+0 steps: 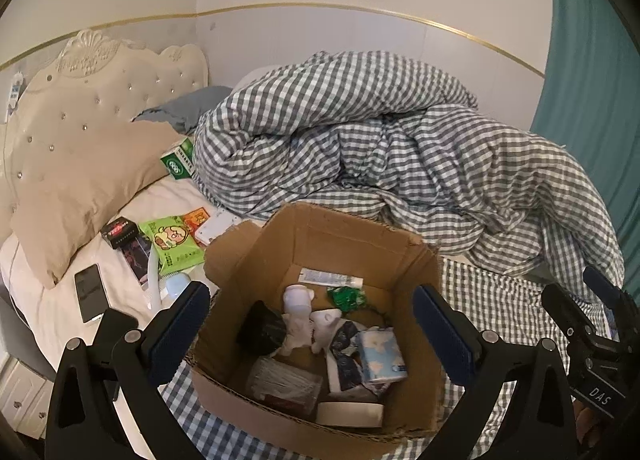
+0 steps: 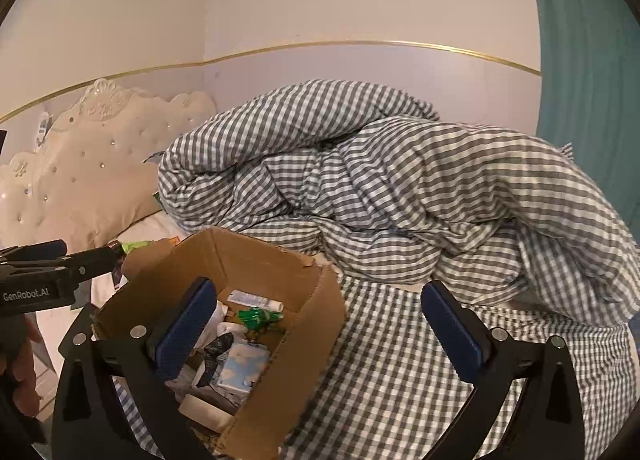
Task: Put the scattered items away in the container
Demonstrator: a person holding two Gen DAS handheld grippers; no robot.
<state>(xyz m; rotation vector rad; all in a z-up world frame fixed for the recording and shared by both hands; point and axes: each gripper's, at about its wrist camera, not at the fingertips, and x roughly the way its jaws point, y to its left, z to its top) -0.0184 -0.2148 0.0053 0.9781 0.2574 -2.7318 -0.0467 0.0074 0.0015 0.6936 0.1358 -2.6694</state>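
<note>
An open cardboard box [image 1: 320, 244] stands on the bed. In it lie a white figurine [image 1: 298, 316], a blue tissue pack [image 1: 380, 356], a tube [image 1: 332, 279], a green wrapper [image 1: 346, 297] and other small things. My left gripper [image 1: 310, 289] hangs open above the box, with nothing between its pads. To the left of the box, on the sheet, lie a green snack pack [image 1: 176, 244], a phone [image 1: 91, 292], a black box [image 1: 120, 234] and a green-white carton [image 1: 180, 160]. My right gripper [image 2: 320, 286] is open and holds nothing, above the right wall of the box [image 2: 256, 260].
A heaped grey-checked duvet [image 1: 380, 140] fills the bed behind and right of the box. A beige pillow [image 1: 80, 180] leans on the tufted headboard [image 1: 100, 72] at the left. A teal curtain [image 1: 592, 100] hangs at the right. White drawers [image 1: 24, 396] stand beside the bed.
</note>
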